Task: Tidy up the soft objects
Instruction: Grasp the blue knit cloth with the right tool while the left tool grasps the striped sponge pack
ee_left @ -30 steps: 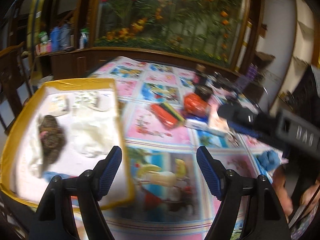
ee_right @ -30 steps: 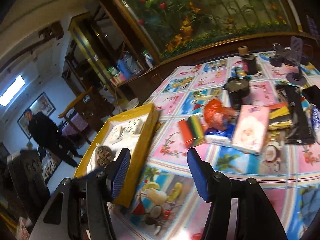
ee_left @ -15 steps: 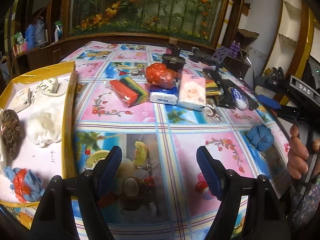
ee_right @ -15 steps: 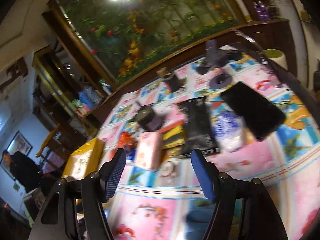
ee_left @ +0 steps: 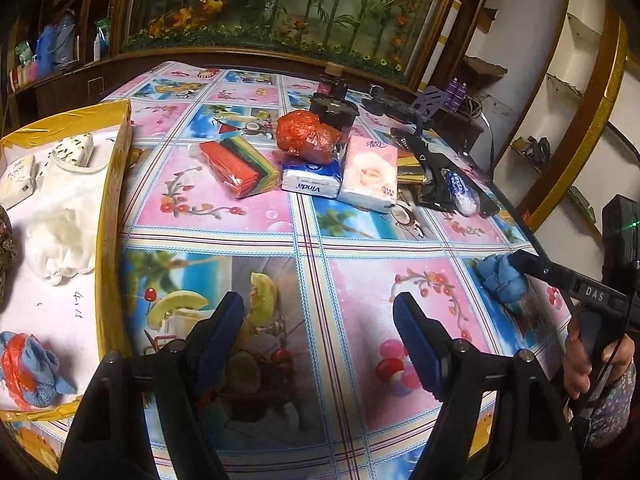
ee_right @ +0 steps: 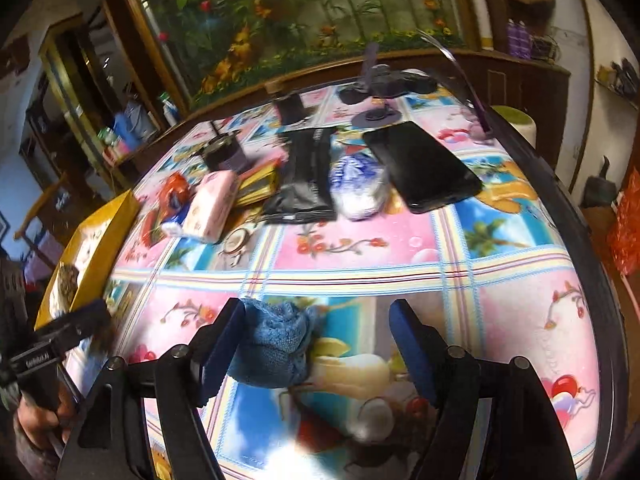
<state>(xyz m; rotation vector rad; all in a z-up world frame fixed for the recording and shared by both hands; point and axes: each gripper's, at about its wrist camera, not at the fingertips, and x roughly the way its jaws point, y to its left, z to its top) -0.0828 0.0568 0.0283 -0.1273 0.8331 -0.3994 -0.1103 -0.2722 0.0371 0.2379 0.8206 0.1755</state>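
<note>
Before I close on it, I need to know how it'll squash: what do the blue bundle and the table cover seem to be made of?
The blue bundle looks like knitted or terry fabric: fuzzy, looped, matte surface, bunched in soft folds. It lies between the right gripper's open jaws. The table cover seems to be printed plastic or oilcloth: smooth and glossy, with glare patches.

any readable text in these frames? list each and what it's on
"Vinda": blue-and-white tissue pack.
"DAS": side of the right gripper, seen from the left wrist.
"清风": pink tissue pack, top corner, small; smaller print unreadable.
Handwritten marks, roughly "4.15", uncertain: tray floor.
Black pouch: print blurred.
</note>
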